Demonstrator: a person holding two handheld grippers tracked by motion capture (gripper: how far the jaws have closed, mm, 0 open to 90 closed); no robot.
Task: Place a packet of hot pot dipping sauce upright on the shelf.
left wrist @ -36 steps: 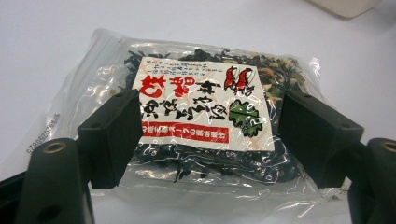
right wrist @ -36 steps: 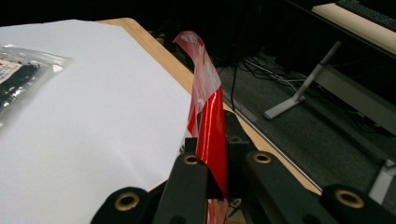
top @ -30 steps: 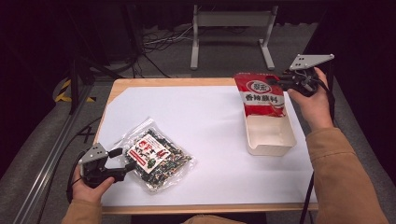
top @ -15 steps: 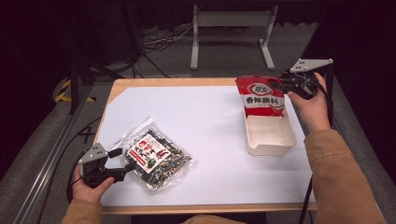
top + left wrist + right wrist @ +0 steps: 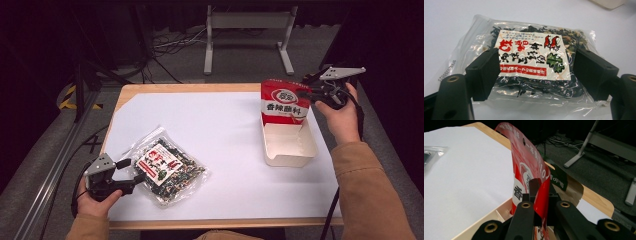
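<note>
A clear packet of dark dried seaweed with a white and red label lies flat near the table's front left. My left gripper is open at its near edge. In the left gripper view the packet lies between the two spread fingers. At the far right, my right gripper is shut on the edge of a red sauce packet. That packet stands upright at the far end of a white paper box. The right gripper view shows the red packet pinched between the jaws of my right gripper.
White paper covers the wooden table. The box rim sits just below the right jaws. Beyond the far edge are cables and a metal stand on the floor. A rail runs along the left side.
The right gripper has dipped slightly while holding the red packet. The left gripper and the seaweed packet have stayed in place.
</note>
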